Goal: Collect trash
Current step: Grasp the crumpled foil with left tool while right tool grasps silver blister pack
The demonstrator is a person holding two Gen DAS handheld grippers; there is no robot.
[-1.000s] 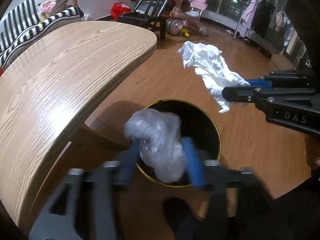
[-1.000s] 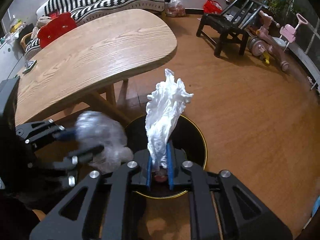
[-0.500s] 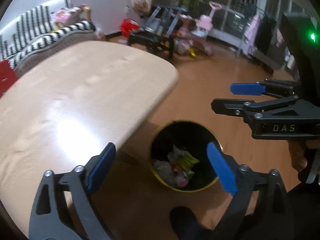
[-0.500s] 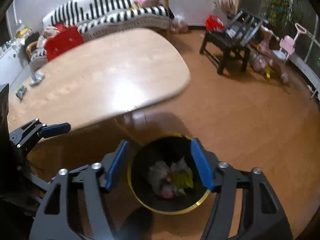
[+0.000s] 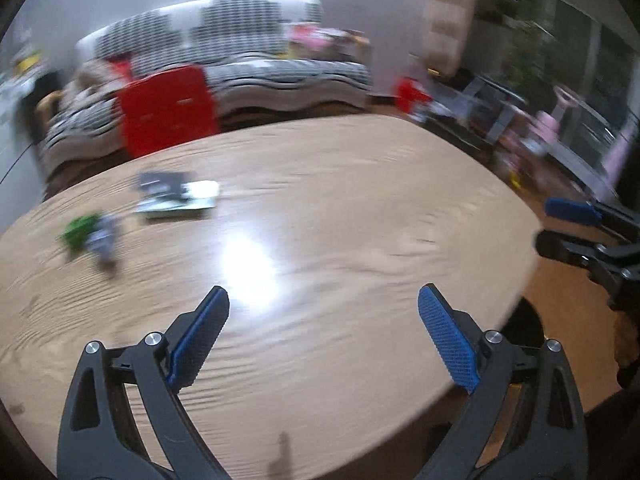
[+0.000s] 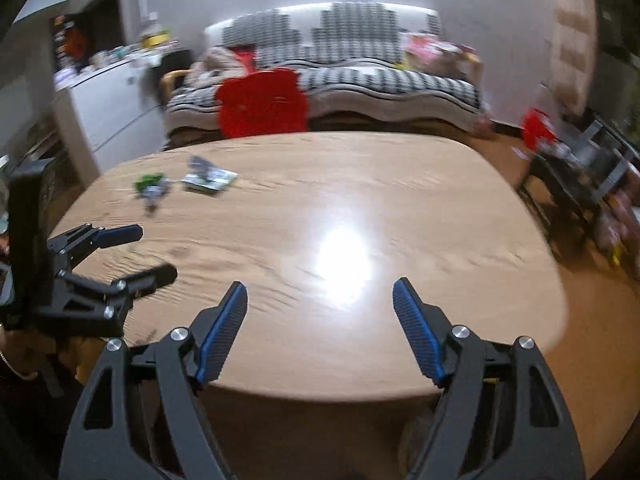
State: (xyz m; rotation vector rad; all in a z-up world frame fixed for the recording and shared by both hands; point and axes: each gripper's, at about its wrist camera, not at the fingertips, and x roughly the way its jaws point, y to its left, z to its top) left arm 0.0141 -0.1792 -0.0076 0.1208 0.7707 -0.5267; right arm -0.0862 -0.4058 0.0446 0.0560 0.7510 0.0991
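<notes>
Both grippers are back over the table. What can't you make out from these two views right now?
- Green item and flat packet on the table: motion blur in both views hides what they are.
- Trash bin: only a dark sliver shows past the table edge, left view; contents hidden.

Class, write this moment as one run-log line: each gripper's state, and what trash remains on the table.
left gripper: open, empty | right gripper: open, empty | table: green wrapper, flat packet remaining | view: blurred
</notes>
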